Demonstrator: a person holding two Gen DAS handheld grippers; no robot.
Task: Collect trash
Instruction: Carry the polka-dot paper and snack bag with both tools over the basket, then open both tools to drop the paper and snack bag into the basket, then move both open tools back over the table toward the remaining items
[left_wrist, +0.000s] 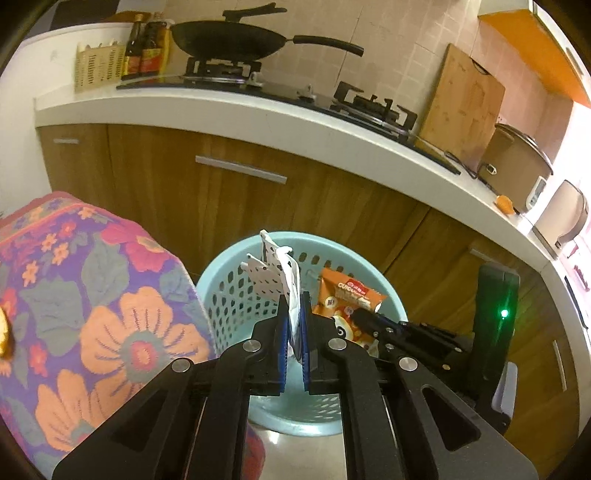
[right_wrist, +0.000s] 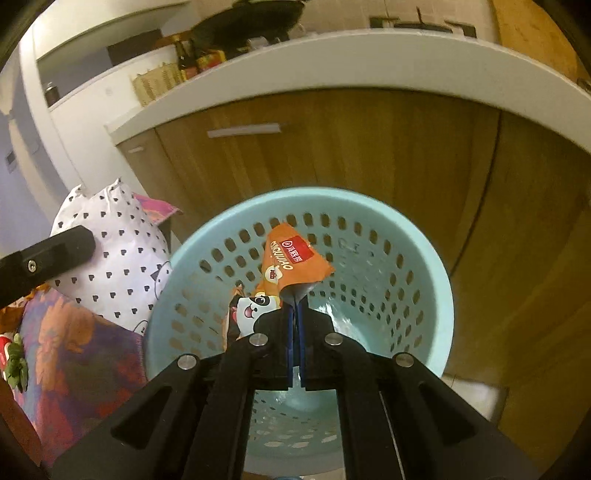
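Step in hand, as judged: release of two pieces of trash into the bin.

Left gripper (left_wrist: 294, 314): jaws clamped on a white heart-print wrapper (left_wrist: 280, 273), which stands up from the pads toward 12 o'clock, over the near rim of the blue perforated basket (left_wrist: 218, 280).

Right gripper (right_wrist: 295, 314): jaws pressed together on the corner of an orange snack bag (right_wrist: 295, 258); the bag is held above the basket mouth (right_wrist: 424, 258), its panda print at 9 o'clock of the fingertips. In the left view the same bag (left_wrist: 345, 295) is seen at 3 o'clock of the wrapper.

The basket interior appears nearly empty. A floral cloth (left_wrist: 92, 295) lies at 9 o'clock of the basket.

Advice for the release:
- The wrapper is light and tall, and is held near the rim; it should be carried further over the centre before the jaws are parted, lest it fall outside.
- The snack bag is already well over the opening and can be dropped first.
- Jaws should be opened fully, since film may cling to the pads.
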